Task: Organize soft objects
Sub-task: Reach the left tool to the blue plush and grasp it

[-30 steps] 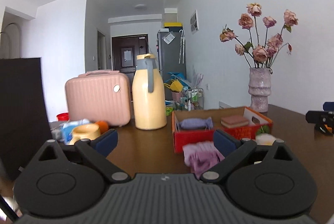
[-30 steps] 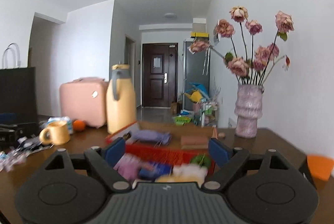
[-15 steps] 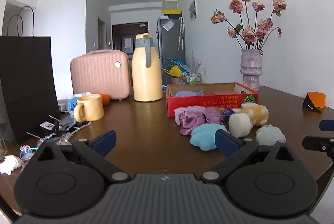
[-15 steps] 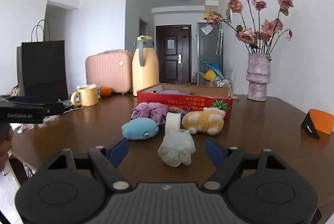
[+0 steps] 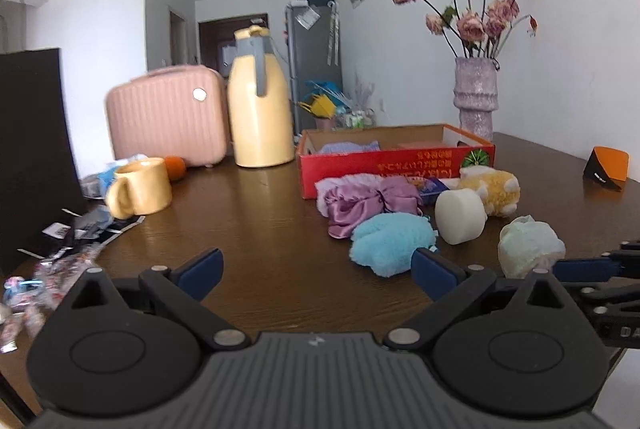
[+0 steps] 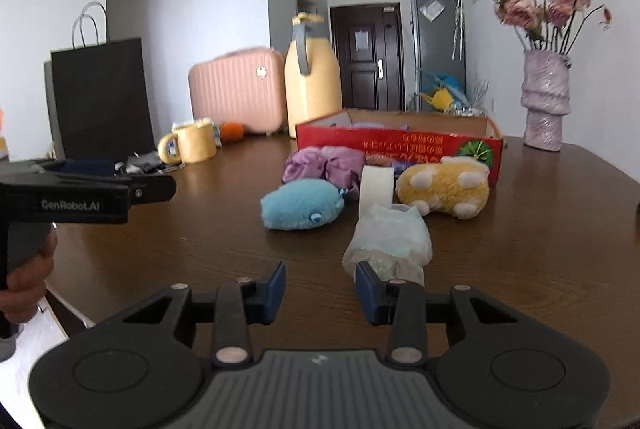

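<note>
Soft things lie on the brown table in front of a red cardboard box (image 5: 396,165) (image 6: 400,143): a purple satin cloth (image 5: 368,199) (image 6: 324,167), a blue plush (image 5: 392,243) (image 6: 302,205), a white foam cylinder (image 5: 460,215) (image 6: 375,187), a yellow plush (image 5: 494,189) (image 6: 444,185) and a pale green puff in plastic (image 5: 528,249) (image 6: 390,237). The box holds a lavender item (image 5: 348,147). My left gripper (image 5: 316,271) is open and empty, short of the blue plush. My right gripper (image 6: 320,289) is open and empty, its right finger just before the puff.
A yellow mug (image 5: 140,189), an orange (image 5: 176,167), a pink case (image 5: 166,115), a yellow thermos (image 5: 260,121), a black paper bag (image 6: 100,97) and wrappers (image 5: 60,253) stand at the left. A flower vase (image 5: 476,101) and an orange-black object (image 5: 606,169) are at the right.
Both grippers pulled back from the box and tilted down, so the soft things on the table came into view. The right gripper's jaws narrowed somewhat in the last half second.
</note>
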### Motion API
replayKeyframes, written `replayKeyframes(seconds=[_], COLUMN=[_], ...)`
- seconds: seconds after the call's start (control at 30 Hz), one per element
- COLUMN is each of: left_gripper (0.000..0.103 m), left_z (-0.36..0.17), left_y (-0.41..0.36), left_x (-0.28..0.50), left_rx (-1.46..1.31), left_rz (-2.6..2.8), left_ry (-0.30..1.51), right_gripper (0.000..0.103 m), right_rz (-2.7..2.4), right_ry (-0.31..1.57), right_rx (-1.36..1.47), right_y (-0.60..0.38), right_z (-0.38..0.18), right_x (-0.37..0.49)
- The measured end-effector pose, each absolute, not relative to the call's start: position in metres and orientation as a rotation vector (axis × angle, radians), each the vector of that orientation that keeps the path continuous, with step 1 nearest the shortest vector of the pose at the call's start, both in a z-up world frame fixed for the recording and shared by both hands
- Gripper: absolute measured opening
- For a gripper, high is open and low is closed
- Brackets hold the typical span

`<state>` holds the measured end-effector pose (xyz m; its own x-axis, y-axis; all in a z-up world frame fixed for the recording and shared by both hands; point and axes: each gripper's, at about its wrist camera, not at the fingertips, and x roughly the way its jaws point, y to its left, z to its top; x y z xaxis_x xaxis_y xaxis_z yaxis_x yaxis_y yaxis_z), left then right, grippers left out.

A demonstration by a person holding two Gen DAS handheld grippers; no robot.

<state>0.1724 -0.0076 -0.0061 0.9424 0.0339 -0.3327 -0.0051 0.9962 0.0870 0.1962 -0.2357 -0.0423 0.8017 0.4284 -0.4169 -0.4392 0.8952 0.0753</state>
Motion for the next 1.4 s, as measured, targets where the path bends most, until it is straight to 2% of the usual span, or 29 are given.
replayKeyframes(seconds=[0.23,0.5,0.53,0.57,0.6,0.67,0.7,0.8,0.9,0.97,1.03,1.17,1.27,1.3,1.33,1.4], left_gripper=[0.102,0.087,0.082,0.072,0.069,0.057,0.055,0.055,0.062,0.071,0.072,0.065,0.064,0.063,0.059,0.046], left_z=[-0.016,-0.026,-0.027,-0.028,-0.031,-0.036,-0.037,-0.032,-0.026,-0.022,-0.016,-0.026,-0.036,-0.037,-0.039,-0.040], left_y=[-0.016,-0.028,-0.027,-0.025,-0.024,-0.022,-0.021,-0.026,-0.037,-0.039,-0.032,-0.017,-0.007,-0.003,0.000,0.006], left_x=[0.228,0.307,0.313,0.319,0.325,0.334,0.335,0.328,0.299,0.285,0.277,0.293,0.309,0.312,0.316,0.322], left_rx=[0.084,0.028,0.009,-0.015,-0.035,-0.057,-0.074,-0.093,-0.130,-0.140,-0.148,-0.157,-0.224,-0.256,-0.290,-0.355], left_rz=[-0.070,-0.183,-0.195,-0.207,-0.215,-0.230,-0.255,-0.264,-0.346,-0.411,-0.386,-0.287,-0.258,-0.273,-0.286,-0.313], left_ry=[0.401,0.504,0.516,0.534,0.555,0.599,0.607,0.646,0.678,0.671,0.626,0.645,0.687,0.700,0.719,0.740], right_gripper=[0.038,0.039,0.039,0.039,0.039,0.039,0.038,0.038,0.040,0.040,0.040,0.038,0.040,0.050,0.053,0.052], right_rz=[0.379,0.391,0.392,0.390,0.387,0.377,0.367,0.303,0.272,0.299,0.356,0.506,0.484,0.474,0.468,0.479], right_ry=[0.488,0.490,0.489,0.489,0.488,0.482,0.475,0.446,0.424,0.420,0.427,0.521,0.558,0.573,0.593,0.612], right_rx=[-0.049,0.005,0.017,0.024,0.032,0.052,0.056,0.038,0.078,0.112,0.131,0.212,0.239,0.257,0.287,0.334], right_y=[-0.241,-0.248,-0.249,-0.250,-0.250,-0.253,-0.254,-0.259,-0.271,-0.274,-0.271,-0.250,-0.237,-0.234,-0.232,-0.228], right_z=[-0.046,-0.045,-0.044,-0.044,-0.044,-0.044,-0.043,-0.040,-0.035,-0.032,-0.030,-0.042,-0.049,-0.050,-0.050,-0.054], right_x=[0.252,0.279,0.281,0.282,0.284,0.286,0.286,0.286,0.281,0.273,0.265,0.273,0.293,0.301,0.308,0.320])
